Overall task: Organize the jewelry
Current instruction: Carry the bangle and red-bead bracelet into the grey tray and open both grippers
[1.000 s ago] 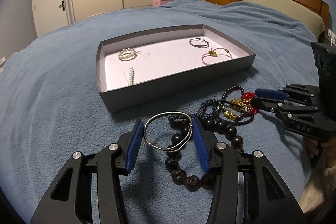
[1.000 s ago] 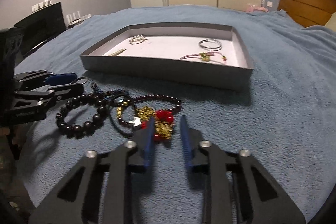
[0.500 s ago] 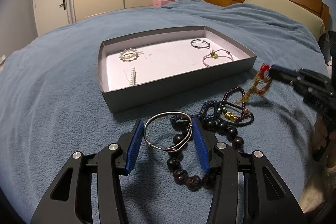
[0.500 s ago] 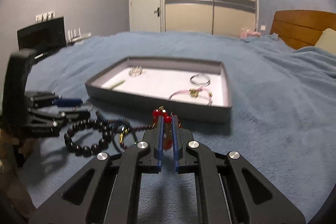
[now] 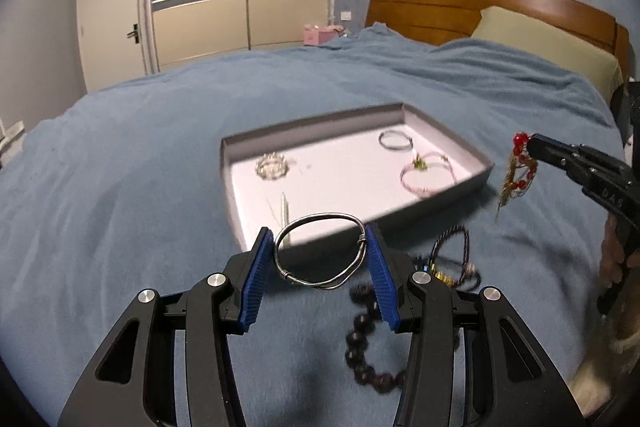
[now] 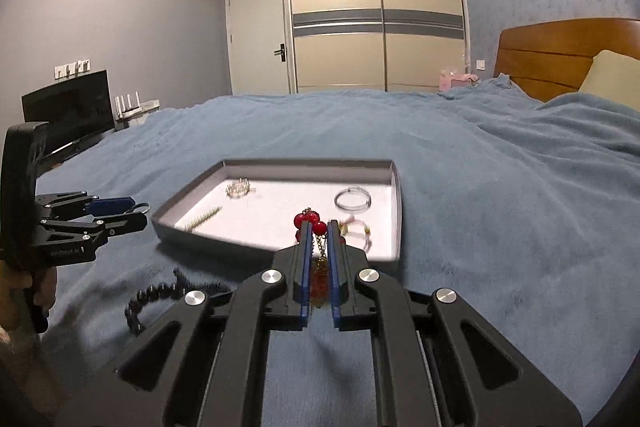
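My left gripper (image 5: pixel 318 231) is shut on a silver wire bangle (image 5: pixel 320 281), held in the air just in front of the grey tray (image 5: pixel 452 193). To its right, my right gripper (image 5: pixel 532 143) is shut on a red and gold bead bracelet (image 5: pixel 518 173) that dangles from its tips. In the right wrist view the same bracelet (image 6: pixel 308 219) sits between the pads of the right gripper (image 6: pixel 319 227), before the tray (image 6: pixel 280 163); the left gripper (image 6: pixel 138 213) is at the left. A dark bead bracelet (image 5: pixel 360 339) and thinner beaded ones (image 5: pixel 452 255) lie on the blanket.
The tray holds a silver ring (image 5: pixel 395 139), a pink cord bracelet (image 5: pixel 428 173), a crystal piece (image 5: pixel 272 166) and a pearl clip (image 5: pixel 285 211). Blue blanket (image 5: pixel 120 187) covers the bed. A pillow (image 5: pixel 548 43) and headboard are at the back right; a monitor (image 6: pixel 68 107) stands left.
The right gripper closed on the red and gold bracelet and lifted it off the pile. The left gripper raised the silver bangle off the blanket. Both now sit higher, closer to the tray.
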### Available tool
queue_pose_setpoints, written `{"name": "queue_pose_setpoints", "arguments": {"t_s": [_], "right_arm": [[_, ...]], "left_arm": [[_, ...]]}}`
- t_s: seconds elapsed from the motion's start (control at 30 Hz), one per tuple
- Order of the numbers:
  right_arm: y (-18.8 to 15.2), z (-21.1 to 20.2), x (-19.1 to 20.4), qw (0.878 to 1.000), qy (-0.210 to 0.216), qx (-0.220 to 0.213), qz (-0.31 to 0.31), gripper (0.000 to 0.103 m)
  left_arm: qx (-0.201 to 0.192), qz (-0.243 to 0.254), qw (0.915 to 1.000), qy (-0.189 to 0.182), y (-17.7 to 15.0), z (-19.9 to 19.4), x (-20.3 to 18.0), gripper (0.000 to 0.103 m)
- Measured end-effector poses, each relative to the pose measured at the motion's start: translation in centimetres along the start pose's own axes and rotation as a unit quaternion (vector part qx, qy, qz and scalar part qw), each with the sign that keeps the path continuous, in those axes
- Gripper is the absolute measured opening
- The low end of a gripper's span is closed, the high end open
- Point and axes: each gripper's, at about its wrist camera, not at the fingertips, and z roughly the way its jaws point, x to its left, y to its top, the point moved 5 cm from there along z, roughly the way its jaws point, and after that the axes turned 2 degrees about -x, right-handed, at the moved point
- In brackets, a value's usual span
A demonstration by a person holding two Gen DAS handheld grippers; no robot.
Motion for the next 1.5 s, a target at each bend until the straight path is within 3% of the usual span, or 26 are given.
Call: {"name": "queue_pose_setpoints", "arguments": {"t_s": [0.3, 0.47, 0.73, 0.93, 1.13, 1.5], "right_arm": [[5.2, 4.4, -1.8, 0.999, 0.0, -0.012, 0.037, 0.007], [6.0, 8.3, -1.9, 0.999, -0.002, -0.001, 0.048, 0.007], [4.8, 13.7, -0.8, 0.998, 0.021, 0.036, 0.052, 0.007], [2.6, 16.4, -0.3, 0.995, 0.02, 0.086, 0.035, 0.007], [1.4, 17.3, -0.4, 0.993, 0.019, 0.108, 0.032, 0.007], [0.3, 18.1, -0.1, 0.992, 0.019, 0.124, 0.03, 0.007]], "left_arm": [[0.008, 0.008, 0.9999, 0.004, 4.3, 4.2, 0.9, 0.049], [0.02, 0.004, 0.9998, -0.004, 5.0, 7.4, 0.0, 0.049], [0.043, 0.01, 0.999, 0.006, 6.1, 11.8, -0.5, 0.049], [0.07, 0.014, 0.9974, 0.01, 4.4, 13.9, -0.5, 0.049], [0.076, -0.002, 0.9971, 0.004, 3.0, 14.4, 0.0, 0.049], [0.073, 0.016, 0.9972, -0.002, 2.8, 15.4, -0.9, 0.049]]}}
